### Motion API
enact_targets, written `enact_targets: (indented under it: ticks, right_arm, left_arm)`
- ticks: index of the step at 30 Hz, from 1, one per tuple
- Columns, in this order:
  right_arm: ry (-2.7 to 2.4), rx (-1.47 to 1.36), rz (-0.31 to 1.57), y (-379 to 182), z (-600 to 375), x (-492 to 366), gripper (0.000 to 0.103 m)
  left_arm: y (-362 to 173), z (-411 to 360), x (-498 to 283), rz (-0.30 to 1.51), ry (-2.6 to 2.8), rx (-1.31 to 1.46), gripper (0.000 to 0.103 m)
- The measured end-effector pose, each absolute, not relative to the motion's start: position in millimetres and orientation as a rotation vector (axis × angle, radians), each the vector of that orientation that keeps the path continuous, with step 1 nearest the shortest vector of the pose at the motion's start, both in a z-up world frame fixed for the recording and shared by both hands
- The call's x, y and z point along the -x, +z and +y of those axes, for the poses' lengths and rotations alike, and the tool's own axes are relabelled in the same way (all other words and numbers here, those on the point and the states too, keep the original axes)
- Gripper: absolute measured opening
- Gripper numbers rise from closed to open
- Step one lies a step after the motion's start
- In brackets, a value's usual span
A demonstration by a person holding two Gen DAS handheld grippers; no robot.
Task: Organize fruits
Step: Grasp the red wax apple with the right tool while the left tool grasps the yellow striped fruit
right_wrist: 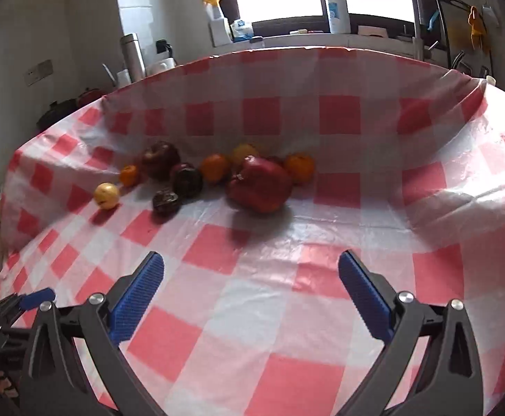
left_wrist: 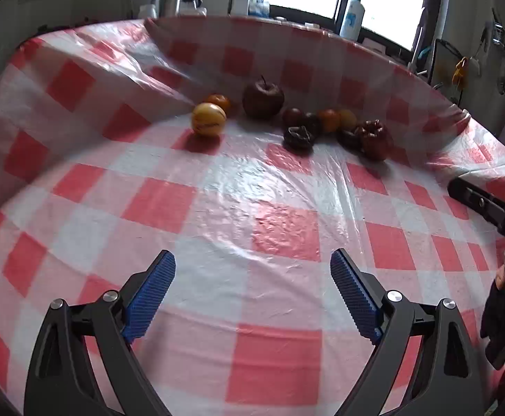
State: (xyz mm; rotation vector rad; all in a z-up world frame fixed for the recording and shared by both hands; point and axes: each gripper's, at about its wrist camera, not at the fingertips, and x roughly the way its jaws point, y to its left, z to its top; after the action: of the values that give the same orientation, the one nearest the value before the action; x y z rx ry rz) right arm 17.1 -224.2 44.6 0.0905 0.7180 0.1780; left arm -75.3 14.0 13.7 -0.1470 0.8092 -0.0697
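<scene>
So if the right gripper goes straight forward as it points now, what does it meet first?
Probably the big red pepper. The right gripper is open, with bare checked tablecloth ahead until the pepper, slightly left of centre. Depth is unclear, so it might pass just beside.

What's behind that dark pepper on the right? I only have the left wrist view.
Observer: An orange sits close against the far side of the red pepper. The pepper hides it from your view.
Operator: Is the right gripper holding anything?
Observer: No. The right gripper is open and empty, over the checked cloth, short of the fruit.
</scene>
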Motion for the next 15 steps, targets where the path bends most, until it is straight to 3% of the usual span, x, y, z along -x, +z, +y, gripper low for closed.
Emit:
enact_targets:
  ticks: [9, 15]
  right_arm:
    - [0.186, 0.103, 0.767, 25.8, -192.8, -111.3, 0.101]
    - [0.199, 0.083, 0.846, 13.8, -192.2, -132.7, 0.077]
  left_arm:
    - [5.8, 11.6, 43.3, 0.884, -0.094, 0.168, 0.088]
    - [13.7, 35.8, 1.2, 0.869, 0.013, 0.140, 0.088]
